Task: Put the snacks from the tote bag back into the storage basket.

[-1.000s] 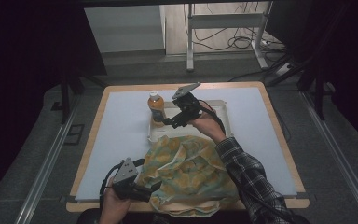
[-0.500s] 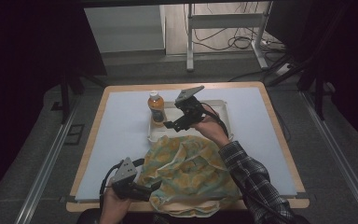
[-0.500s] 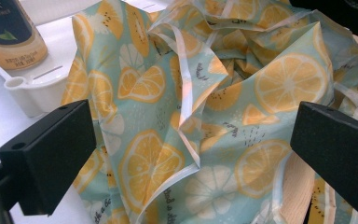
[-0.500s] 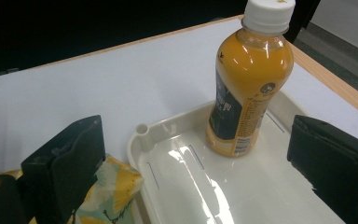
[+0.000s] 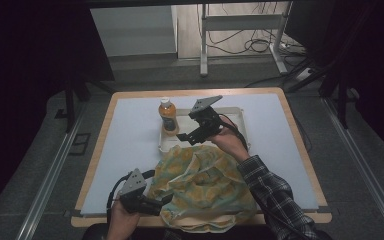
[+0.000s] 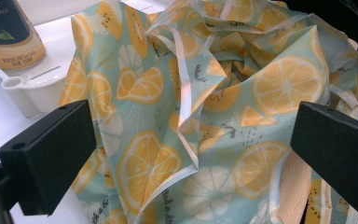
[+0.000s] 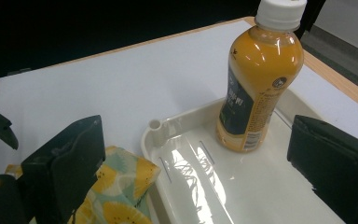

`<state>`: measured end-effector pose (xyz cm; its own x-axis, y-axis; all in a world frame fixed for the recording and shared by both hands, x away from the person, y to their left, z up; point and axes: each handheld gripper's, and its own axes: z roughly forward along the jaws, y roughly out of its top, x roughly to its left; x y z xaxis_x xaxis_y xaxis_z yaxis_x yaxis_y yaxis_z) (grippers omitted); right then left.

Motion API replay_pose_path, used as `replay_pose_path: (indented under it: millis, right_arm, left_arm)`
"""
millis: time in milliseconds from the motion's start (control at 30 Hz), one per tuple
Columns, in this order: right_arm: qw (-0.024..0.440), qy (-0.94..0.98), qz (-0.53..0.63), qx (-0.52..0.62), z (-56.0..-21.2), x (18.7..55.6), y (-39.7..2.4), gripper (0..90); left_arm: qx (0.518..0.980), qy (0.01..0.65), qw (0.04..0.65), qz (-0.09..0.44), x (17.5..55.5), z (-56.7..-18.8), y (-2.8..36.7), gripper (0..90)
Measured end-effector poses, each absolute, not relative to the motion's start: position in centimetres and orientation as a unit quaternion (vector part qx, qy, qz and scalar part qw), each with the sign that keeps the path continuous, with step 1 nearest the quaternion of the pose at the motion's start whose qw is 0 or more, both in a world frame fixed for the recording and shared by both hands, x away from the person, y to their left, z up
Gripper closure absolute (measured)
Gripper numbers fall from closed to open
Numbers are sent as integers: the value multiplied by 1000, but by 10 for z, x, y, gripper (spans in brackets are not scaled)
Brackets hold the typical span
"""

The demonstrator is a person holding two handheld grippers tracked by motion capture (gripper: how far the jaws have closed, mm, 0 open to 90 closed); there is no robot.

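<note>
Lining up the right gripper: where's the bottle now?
High view: the bottle stands upright in the white tray's left end, just left of the right gripper.

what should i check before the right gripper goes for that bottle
1. Right gripper jaws spread wide enough for the bottle: ok, they stand wide apart in the right gripper view.
2. Bottle upright and capped: ok, standing in the white tray with its white cap on.
3. Path to the bottle free: ok, bare tray floor lies between the jaws and it.
4. Citrus-print bag out of the way: cannot tell, a corner lies right by the tray's near edge.
5. Left gripper ready at the bag: not ok, jaws open with the fabric between them, not clamped.
</note>
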<state>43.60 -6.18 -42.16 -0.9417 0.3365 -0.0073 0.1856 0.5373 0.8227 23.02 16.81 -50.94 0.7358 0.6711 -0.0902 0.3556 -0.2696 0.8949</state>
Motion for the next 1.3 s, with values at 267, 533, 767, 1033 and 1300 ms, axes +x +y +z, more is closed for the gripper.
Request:
replay_pose_path:
  millis: [267, 533, 767, 1033, 1300]
  right_arm:
    - [81, 872, 458, 151, -424, 431, -69, 42]
    - [84, 873, 456, 152, -426, 426, -77, 42]
    - [84, 873, 455, 154, -427, 422, -82, 42]
    - [83, 875, 452, 154, -428, 416, -87, 42]
    - [85, 872, 455, 157, -429, 411, -95, 42]
  left_arm:
    - [778, 332, 510, 153, 231, -510, 169, 1]
    - [779, 332, 510, 150, 231, -510, 169, 1]
    - [781, 331, 509, 148, 231, -510, 169, 1]
    - [779, 332, 512, 144, 232, -511, 169, 1]
    - [779, 333, 512, 142, 232, -511, 169, 1]
